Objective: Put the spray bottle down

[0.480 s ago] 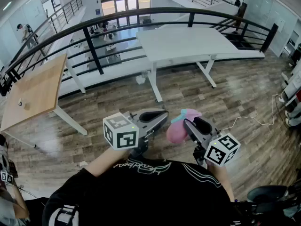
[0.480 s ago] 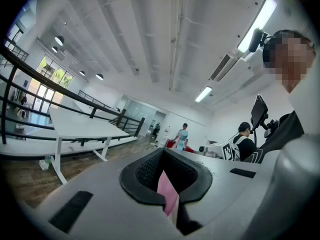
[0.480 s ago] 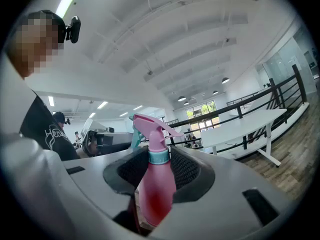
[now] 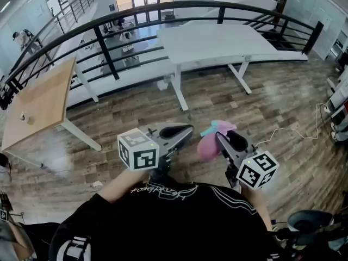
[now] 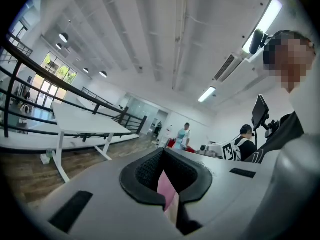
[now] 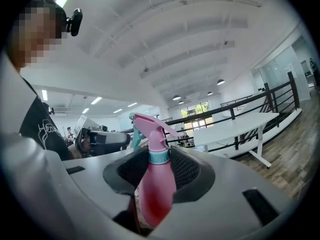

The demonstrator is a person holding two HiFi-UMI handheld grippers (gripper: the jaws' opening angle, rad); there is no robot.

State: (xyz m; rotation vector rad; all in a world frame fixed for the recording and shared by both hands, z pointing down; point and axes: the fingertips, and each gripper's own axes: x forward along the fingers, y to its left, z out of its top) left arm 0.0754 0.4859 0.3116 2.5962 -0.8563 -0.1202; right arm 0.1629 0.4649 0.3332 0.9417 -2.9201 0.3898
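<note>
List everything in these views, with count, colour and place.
spray bottle: one, pink with teal collar, upright between the right gripper's jaws
white table: one, white, by the railing
wooden table: one, light wood top with white legs, far left
railing: one, black, curving across the back
cable: one, white, on the floor at right
floor: brown planks
left gripper: one, grey, pink sliver between its jaws, unidentifiable
right gripper: one, grey, gripping the bottle
shirt: one, black, bottom centre
</note>
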